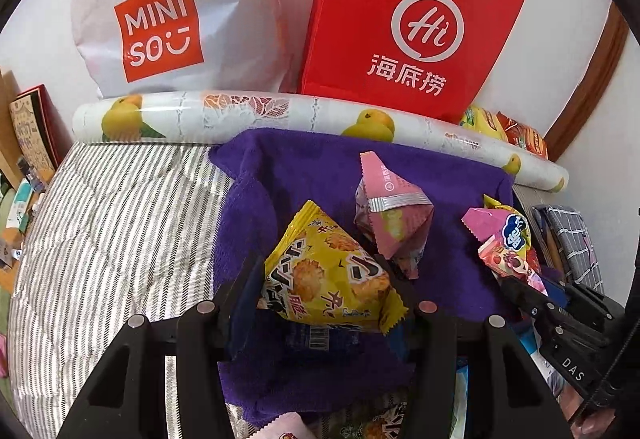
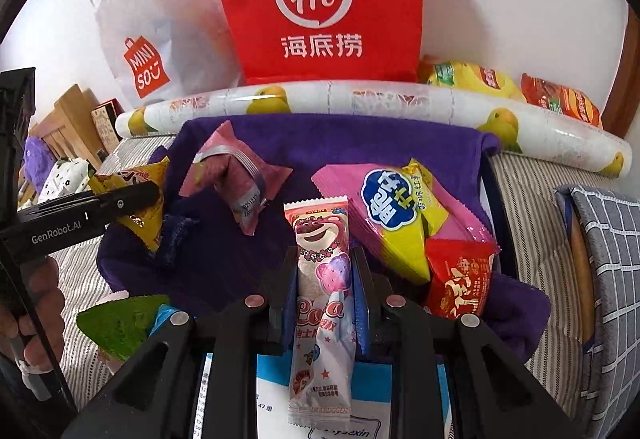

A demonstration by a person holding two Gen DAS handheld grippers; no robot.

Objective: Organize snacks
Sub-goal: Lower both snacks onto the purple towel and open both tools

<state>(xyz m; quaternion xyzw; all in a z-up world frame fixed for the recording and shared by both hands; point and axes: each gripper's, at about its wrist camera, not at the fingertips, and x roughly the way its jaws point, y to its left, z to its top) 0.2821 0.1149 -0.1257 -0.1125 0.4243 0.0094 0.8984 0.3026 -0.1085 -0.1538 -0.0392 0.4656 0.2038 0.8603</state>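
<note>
Striped grey-and-white quilted bedding (image 1: 112,223) covers the surface, with a fuzzy purple towel (image 1: 304,175) spread over part of it and a long roll of white paper printed with yellow fruit (image 1: 280,109) lying along its far edge. Behind the roll, against the white wall, lean a crinkled white Miniso plastic bag (image 1: 160,27) and a stiff red paper bag with a "Hi" logo (image 1: 416,27).

On the towel, the left gripper (image 1: 324,279) pinches a puffy yellow snack packet (image 1: 324,271) with glossy foil and a zigzag-cut seam; its black fingers press on both sides of the packet. Just beyond it sits a pink pyramid-shaped packet (image 1: 394,215) with a silver sealed strip.

The right gripper (image 2: 324,271) is clamped on a slim pink-and-white bear-print wrapper (image 2: 322,279), which stands upright between the fingers, its lower end hanging down past them. Beside it, to the right, rest a flat pink-and-yellow packet with a blue cloud logo (image 2: 394,207) and a shiny red packet (image 2: 460,283), the two overlapping. A grey checked cushion (image 2: 608,263) lies at the right edge, and a green triangular packet (image 2: 120,323) lies at the lower left.
</note>
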